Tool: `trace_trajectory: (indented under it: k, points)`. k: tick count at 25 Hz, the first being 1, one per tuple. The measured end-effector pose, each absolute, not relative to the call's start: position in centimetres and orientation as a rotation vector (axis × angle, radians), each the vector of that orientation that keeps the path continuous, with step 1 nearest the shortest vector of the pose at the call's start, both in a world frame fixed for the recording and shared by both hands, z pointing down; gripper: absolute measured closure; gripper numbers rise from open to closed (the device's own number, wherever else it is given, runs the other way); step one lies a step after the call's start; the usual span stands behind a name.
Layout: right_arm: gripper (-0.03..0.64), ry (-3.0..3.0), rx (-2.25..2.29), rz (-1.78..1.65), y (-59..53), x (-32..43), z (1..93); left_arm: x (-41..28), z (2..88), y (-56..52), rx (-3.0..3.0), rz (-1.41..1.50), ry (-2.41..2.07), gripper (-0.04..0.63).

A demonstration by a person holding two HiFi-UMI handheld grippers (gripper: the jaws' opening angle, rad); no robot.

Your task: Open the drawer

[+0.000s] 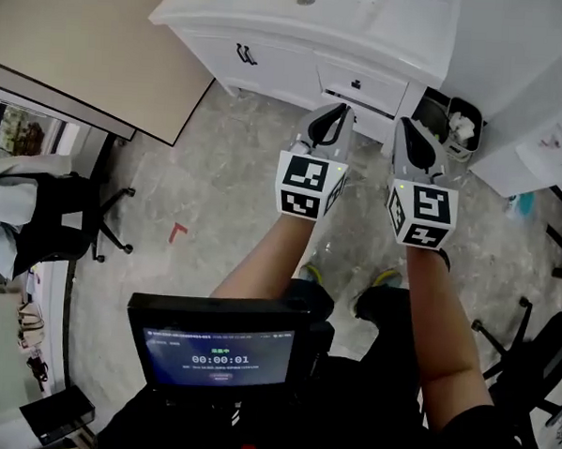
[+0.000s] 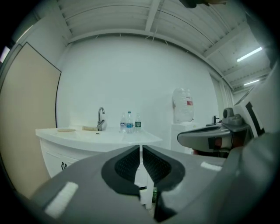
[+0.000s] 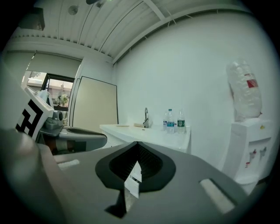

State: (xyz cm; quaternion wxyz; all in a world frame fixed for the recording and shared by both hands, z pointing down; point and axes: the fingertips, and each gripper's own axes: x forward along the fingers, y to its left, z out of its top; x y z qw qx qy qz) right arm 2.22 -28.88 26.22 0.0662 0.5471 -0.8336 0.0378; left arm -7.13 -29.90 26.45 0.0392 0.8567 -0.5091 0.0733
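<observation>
The white vanity cabinet stands at the far side of the floor. Its drawer with a small black handle is flush with the front. My left gripper is held in the air just short of the drawer, shut with nothing in it. My right gripper hovers beside it to the right, also shut and empty. In the left gripper view the left gripper has its pads pressed together, with the countertop behind. The right gripper is likewise closed in the right gripper view.
A black bin with rubbish stands right of the cabinet, next to a white water dispenser. Office chairs sit at left and right. A beige panel lies far left. Bottles and a tap are on the counter.
</observation>
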Motion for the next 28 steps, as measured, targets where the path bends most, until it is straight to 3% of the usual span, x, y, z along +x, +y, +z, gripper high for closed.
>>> trace_trajectory:
  k: [7,11,16,28]
  points:
    - [0.592,-2.495,1.710,0.080,-39.2,0.8,45.3,-6.9,46.8,-42.6,2.631,0.258,-1.524,0.498]
    - [0.592,-2.472,1.766,0.048,-43.8,0.1,52.0,-7.6,53.3,-48.2,2.626,0.243,-1.566,0.468]
    - [0.592,-2.452,1.784,0.031,-47.6,-0.4,56.1,-7.2,58.0,-52.8,2.631,0.302,-1.564,0.433]
    - [0.592,-2.419,1.836,0.036,-50.3,1.4,59.0,-5.9,60.4,-56.1,2.639,0.315,-1.608,0.459]
